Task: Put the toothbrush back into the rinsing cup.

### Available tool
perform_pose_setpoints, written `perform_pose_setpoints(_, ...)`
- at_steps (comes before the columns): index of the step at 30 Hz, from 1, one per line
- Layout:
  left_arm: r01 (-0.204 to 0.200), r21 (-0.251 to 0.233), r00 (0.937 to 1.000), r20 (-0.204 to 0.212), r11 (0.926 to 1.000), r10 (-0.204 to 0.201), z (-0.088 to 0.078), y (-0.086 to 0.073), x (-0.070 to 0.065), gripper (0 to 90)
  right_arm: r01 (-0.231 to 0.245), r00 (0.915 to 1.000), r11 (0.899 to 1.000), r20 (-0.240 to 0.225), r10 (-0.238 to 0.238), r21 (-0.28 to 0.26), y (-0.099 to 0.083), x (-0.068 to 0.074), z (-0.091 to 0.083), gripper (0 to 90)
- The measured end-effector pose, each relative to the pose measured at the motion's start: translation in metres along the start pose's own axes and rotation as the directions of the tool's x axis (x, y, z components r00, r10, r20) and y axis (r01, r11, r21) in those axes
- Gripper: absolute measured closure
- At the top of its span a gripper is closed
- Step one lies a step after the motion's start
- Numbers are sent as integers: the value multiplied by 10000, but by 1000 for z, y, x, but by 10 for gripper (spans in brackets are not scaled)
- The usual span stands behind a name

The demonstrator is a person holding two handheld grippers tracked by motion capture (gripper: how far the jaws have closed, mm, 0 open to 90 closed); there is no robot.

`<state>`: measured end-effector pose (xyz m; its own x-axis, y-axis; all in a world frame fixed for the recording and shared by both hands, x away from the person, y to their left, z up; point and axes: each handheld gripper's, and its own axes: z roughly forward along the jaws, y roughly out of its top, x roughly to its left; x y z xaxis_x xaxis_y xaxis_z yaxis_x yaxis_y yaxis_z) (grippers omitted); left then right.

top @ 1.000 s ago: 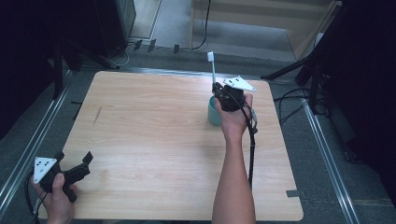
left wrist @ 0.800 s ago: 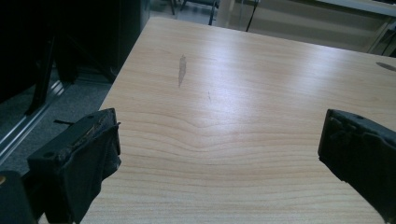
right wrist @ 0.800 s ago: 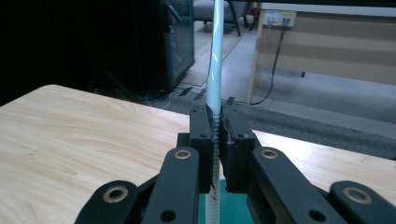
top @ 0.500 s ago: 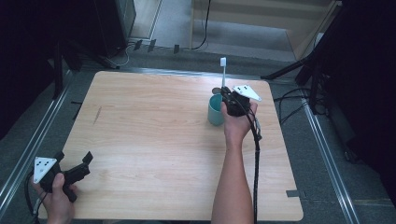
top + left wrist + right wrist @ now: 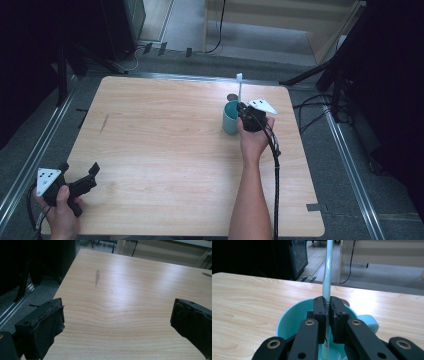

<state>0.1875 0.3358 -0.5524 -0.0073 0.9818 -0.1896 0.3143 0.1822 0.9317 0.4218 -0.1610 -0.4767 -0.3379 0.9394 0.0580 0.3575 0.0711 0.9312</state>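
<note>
A wooden table (image 5: 165, 165) seen from above. At about two o'clock on it stands a teal cup (image 5: 230, 117). The right gripper (image 5: 248, 114) hangs just over the cup's rim, its jaws clamped tight on a slim white toothbrush (image 5: 239, 88), which stands upright with its head at the top, pointing towards twelve o'clock in the high view. In the right gripper view the lower end of the toothbrush (image 5: 327, 277) dips inside the cup (image 5: 289, 325).

The step looks like standing the toothbrush in the cup. To do it well, the handle should go straight down near the cup's centre until it meets the bottom, and only then should the jaws part, so the cup is not tipped.

The right forearm reaches up from six o'clock, wrist bent, gripper pointing forward and down. The left gripper (image 5: 82, 181) rests at eight o'clock by the table's near edge, jaws wide apart and holding nothing, held low in the left hand (image 5: 60, 212).
</note>
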Motion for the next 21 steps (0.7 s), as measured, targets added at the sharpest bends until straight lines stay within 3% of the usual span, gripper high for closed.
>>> perform_pose_setpoints(16,-7,-8,10000,0,10000,7,0,0,0,0,-560,9983,9952,-130,572,807,-4,-1,8,846)
perform_pose_setpoints(21,5,-4,10000,3,10000,-5,0,0,0,0,-497,9986,9955,-111,507,812,-4,0,7,845)
